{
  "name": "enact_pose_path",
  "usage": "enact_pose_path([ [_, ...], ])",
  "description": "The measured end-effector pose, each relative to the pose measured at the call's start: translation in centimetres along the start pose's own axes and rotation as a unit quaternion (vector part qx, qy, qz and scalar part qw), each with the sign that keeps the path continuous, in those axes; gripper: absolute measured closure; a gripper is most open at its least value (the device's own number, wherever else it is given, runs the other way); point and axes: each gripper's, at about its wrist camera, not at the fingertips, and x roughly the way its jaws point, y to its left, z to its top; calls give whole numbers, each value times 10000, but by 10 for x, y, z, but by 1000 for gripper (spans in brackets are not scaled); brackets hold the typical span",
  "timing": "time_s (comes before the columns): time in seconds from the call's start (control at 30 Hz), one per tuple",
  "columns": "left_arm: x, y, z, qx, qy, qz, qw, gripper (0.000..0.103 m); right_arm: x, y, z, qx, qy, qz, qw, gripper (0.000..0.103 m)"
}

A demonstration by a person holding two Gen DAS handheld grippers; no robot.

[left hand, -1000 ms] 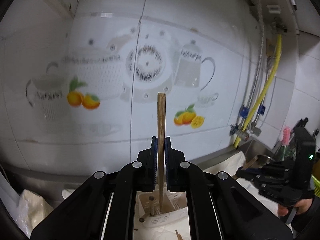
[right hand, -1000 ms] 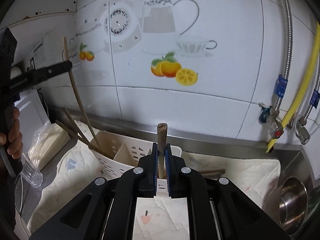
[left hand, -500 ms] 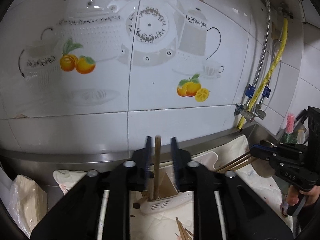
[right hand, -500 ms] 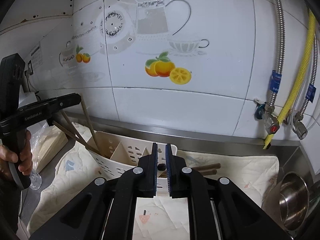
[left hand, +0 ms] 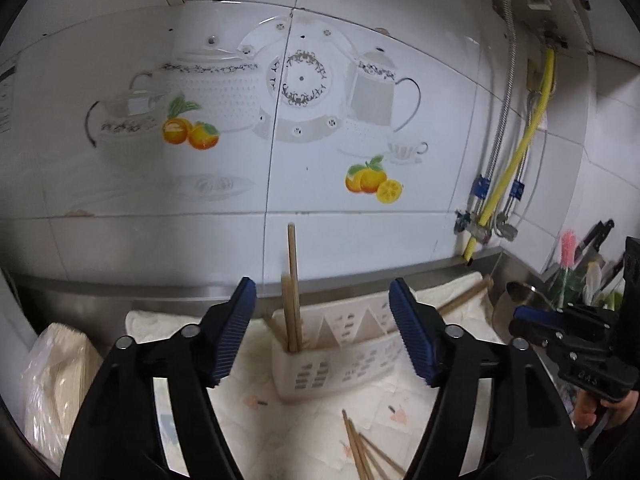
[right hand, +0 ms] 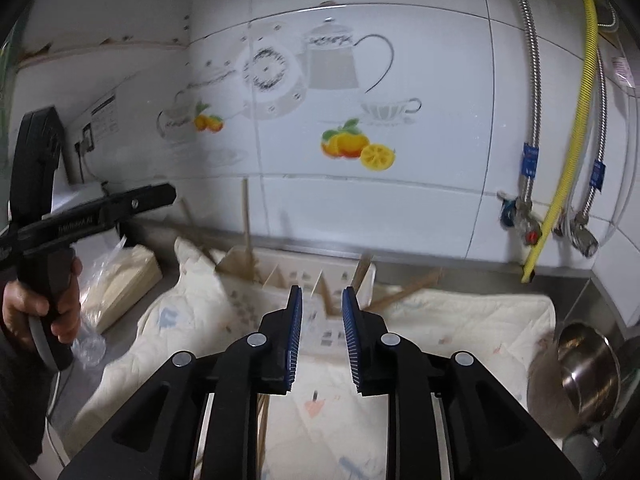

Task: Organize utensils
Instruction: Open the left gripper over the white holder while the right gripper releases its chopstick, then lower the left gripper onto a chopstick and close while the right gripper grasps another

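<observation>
Left wrist view: left gripper (left hand: 322, 332) opening, nothing pinched, chopsticks (left hand: 292, 292) upright in basket (left hand: 340, 360) ahead.

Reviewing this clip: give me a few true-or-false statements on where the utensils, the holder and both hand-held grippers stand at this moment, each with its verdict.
1. Wooden chopsticks stand upright in the end compartment of the white utensil holder. True.
2. The left hand-held gripper is clamped on a chopstick. False: its jaws are opening wide and nothing sits between its pads.
3. Loose chopsticks lie on the cloth in front of the holder. True.
4. The right hand-held gripper holds a spoon. False: its jaws are opening and empty.
5. The holder lies tipped over on bare steel. False: it stands upright on the cloth.
</observation>
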Motion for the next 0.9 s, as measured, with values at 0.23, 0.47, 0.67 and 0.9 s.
enact_pose_path([
  [0.23,-18,-1,-47,-165,271,3,9995,29,-5,18,-59,73,372,102,9992,82],
  [0.47,-26,-1,-97,-351,653,30,9972,29,-6,37,-119,66,800,226,9965,82],
  [0.67,-31,-8,-140,-454,1031,52,9936,29,-6,52,-165,32,1134,349,9929,82],
  [0.9,-42,-16,-178,-539,1248,151,9906,30,0,63,-199,33,1465,575,9875,82],
])
